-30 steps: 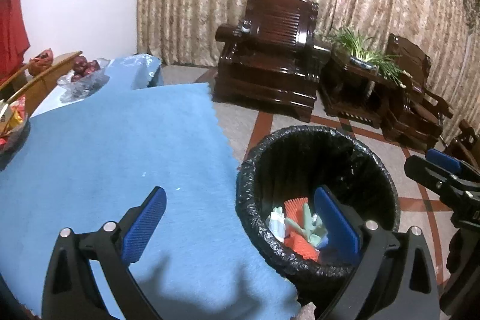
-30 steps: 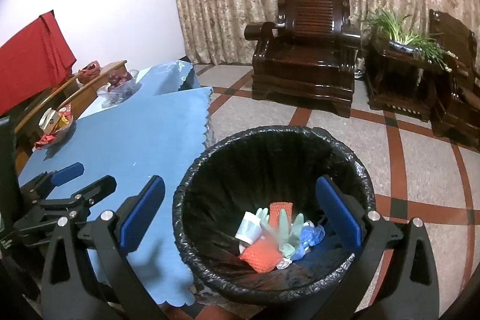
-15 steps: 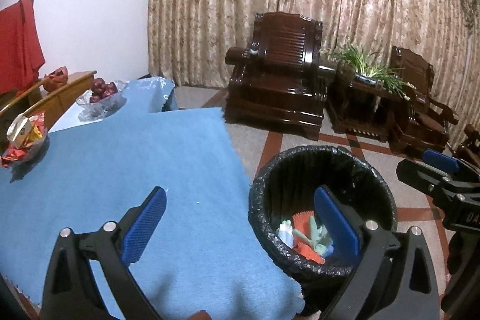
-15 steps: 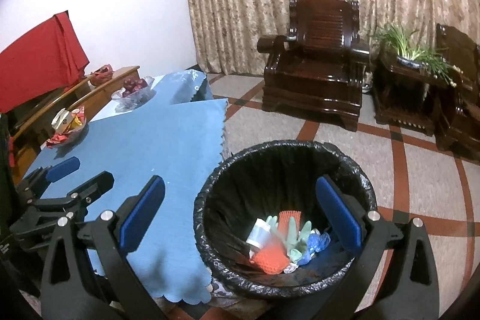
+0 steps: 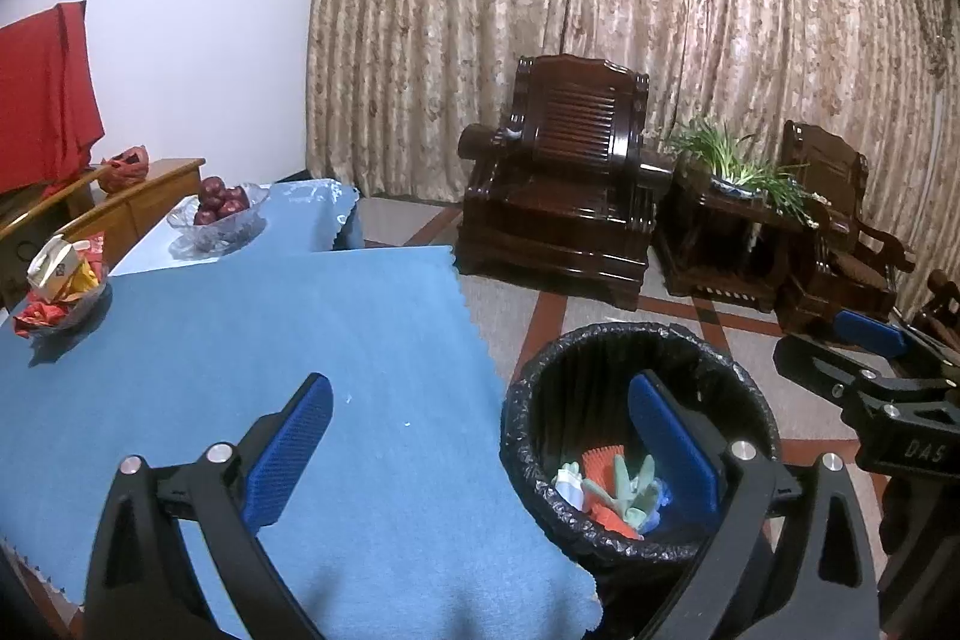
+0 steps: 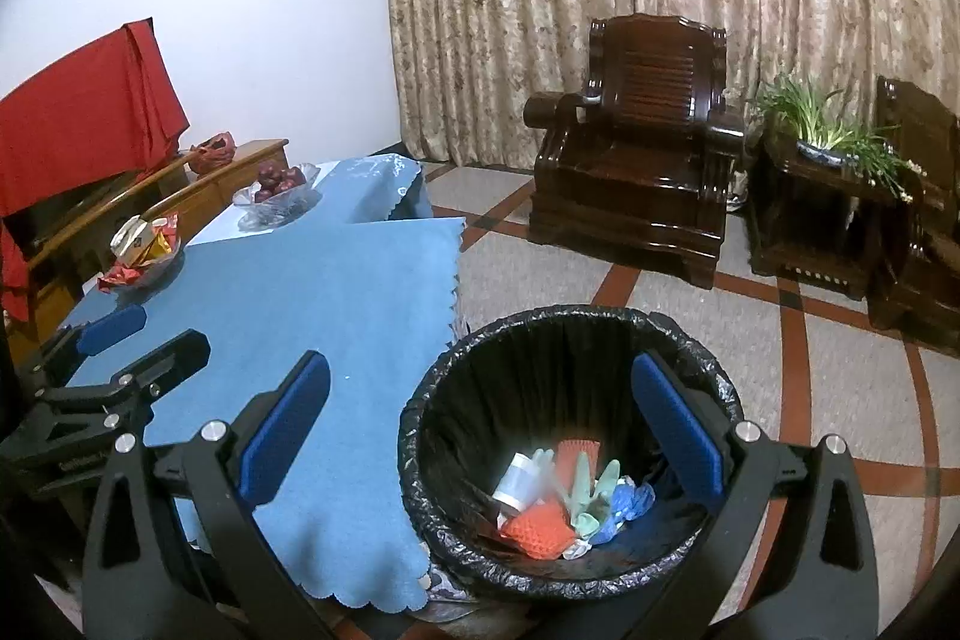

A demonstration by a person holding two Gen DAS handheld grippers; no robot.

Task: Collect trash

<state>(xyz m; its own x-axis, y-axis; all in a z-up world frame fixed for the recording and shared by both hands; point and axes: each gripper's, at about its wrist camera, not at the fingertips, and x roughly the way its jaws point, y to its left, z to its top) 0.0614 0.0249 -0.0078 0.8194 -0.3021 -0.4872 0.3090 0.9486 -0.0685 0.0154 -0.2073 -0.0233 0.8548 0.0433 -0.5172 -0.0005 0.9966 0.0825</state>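
Observation:
A bin lined with a black bag stands on the floor at the table's right edge. Trash lies in its bottom: orange and red pieces, pale green bits, a white cup, blue wrappers. My left gripper is open and empty, held above the table edge and the bin. My right gripper is open and empty above the bin. The right gripper also shows at the right of the left wrist view, the left one at the left of the right wrist view.
A blue cloth covers the table. On its far left are a dish of snack packets and a glass bowl of red fruit. Dark wooden armchairs and a plant stand by the curtain.
Both grippers have risen and pulled back, so the bin looks smaller and lower and more of the table shows. Both stay open and empty.

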